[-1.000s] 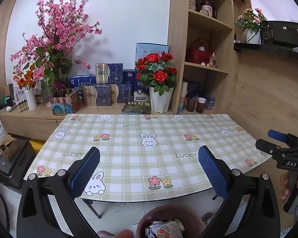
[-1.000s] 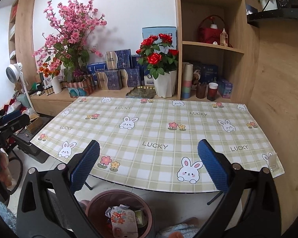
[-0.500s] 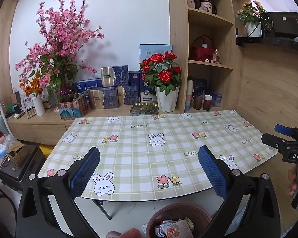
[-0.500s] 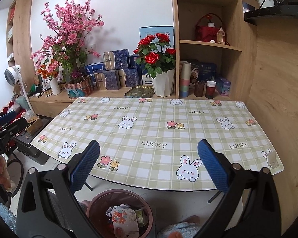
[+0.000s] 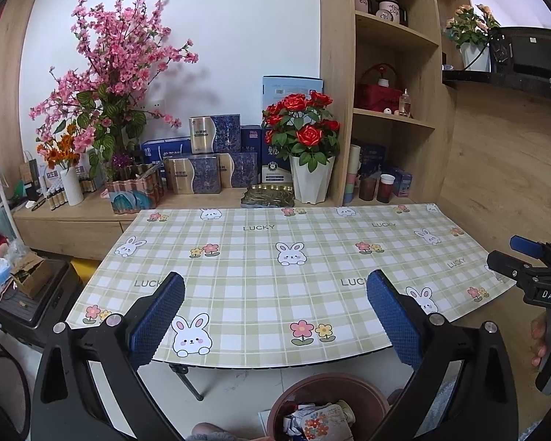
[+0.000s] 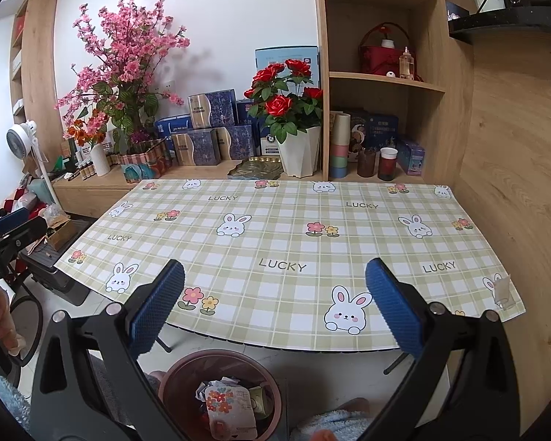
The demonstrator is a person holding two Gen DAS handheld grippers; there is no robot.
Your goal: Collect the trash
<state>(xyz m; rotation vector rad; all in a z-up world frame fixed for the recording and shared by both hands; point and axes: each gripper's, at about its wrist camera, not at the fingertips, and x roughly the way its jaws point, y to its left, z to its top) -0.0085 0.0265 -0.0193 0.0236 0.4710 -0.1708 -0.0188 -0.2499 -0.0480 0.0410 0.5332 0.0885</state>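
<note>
left gripper and right gripper both spread wide and empty above checked bunny tablecloth, crumpled paper trash inside round brown plastic bin on floor below table edge

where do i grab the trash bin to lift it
Take the trash bin by its rim, coming straight down from above, one finger inside the wall and one outside. It stands upright and open-topped, likely too wide to span, and its far rim is bare, while the floral wrapper fills the middle.

White wall, wooden shelving, and a checked-cloth table on pale floor.
</note>
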